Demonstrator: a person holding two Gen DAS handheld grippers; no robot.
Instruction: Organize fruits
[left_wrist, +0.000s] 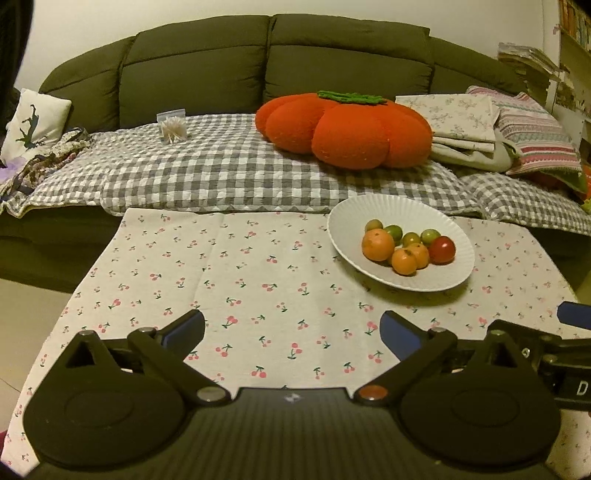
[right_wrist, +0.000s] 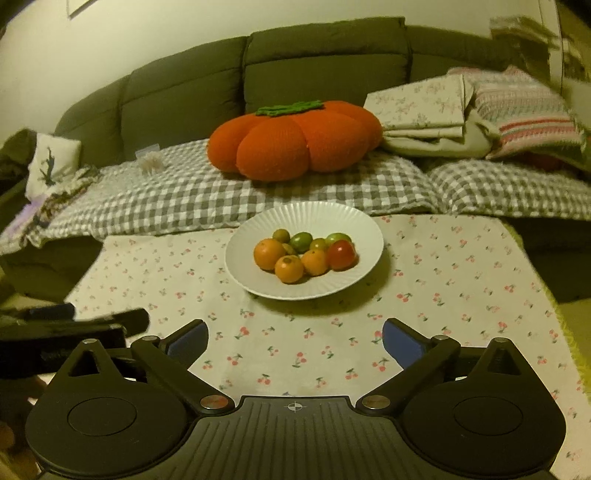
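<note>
From your left wrist view, your left gripper (left_wrist: 291, 326) hangs over the cherry-print cloth (left_wrist: 240, 280) with its blue-padded fingers (left_wrist: 186, 328) spread wide and nothing between them. The white plate (left_wrist: 343, 229) sits ahead and to the right on the cloth, well apart from the fingertips, and all the fruit lies in it: three oranges (left_wrist: 377, 244) toward the front, a red tomato (left_wrist: 442, 250) at the right, and several small green fruits (left_wrist: 393, 232) behind them. A blue tip of your right gripper (left_wrist: 574, 314) pokes in at the right edge. Beyond the cloth is a checked blanket (left_wrist: 221, 173) on a dark green sofa (left_wrist: 199, 66), with an orange pumpkin cushion (left_wrist: 343, 129) lying on the blanket. From your right wrist view, the right gripper (right_wrist: 295, 338) also stands spread and empty above the cloth (right_wrist: 461, 295), and the plate (right_wrist: 314, 218) lies almost straight ahead of it, near but not touching. The oranges (right_wrist: 269, 254), tomato (right_wrist: 341, 254) and green fruits (right_wrist: 301, 242) sit bunched together in its middle. Your left gripper (right_wrist: 92, 319) shows dark and blurred at the left edge, beside the right one.
</note>
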